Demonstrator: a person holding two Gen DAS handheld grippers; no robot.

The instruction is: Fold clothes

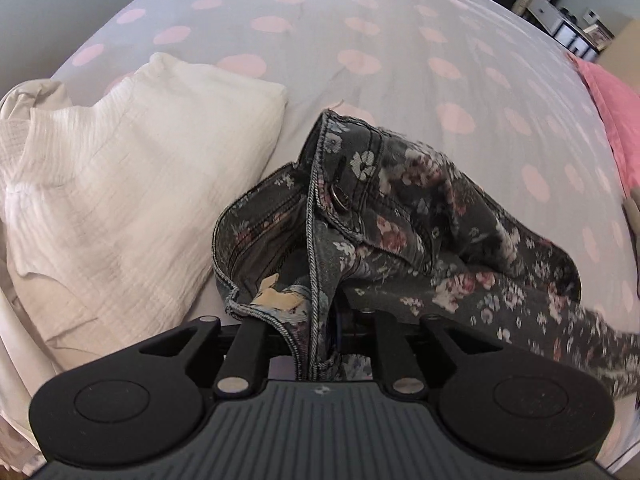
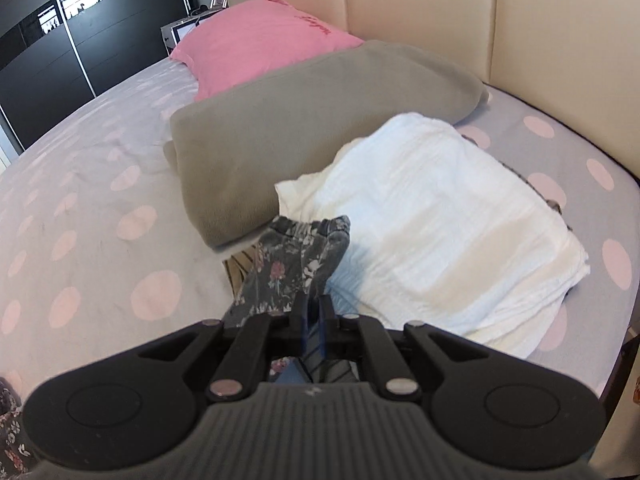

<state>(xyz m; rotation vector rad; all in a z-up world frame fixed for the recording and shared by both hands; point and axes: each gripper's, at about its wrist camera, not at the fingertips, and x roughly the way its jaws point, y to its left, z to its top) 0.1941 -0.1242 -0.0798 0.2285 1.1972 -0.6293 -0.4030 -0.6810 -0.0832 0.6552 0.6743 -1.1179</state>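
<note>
Dark floral jeans (image 1: 400,216) hang over the polka-dot bed sheet (image 1: 320,40). My left gripper (image 1: 320,320) is shut on their waistband by the open fly and metal button; the cloth hides its fingertips. The jeans trail off to the right, blurred. In the right wrist view, my right gripper (image 2: 314,312) is shut on another end of the floral jeans (image 2: 292,264), held above the sheet (image 2: 80,200). A bit of the same fabric shows at the lower left edge.
A folded white garment lies left of the jeans (image 1: 132,168) and shows in the right wrist view (image 2: 440,232). An olive-grey folded cloth (image 2: 300,120), a pink pillow (image 2: 256,52) and a cream headboard (image 2: 520,20) lie beyond. A black wardrobe (image 2: 48,40) stands at the left.
</note>
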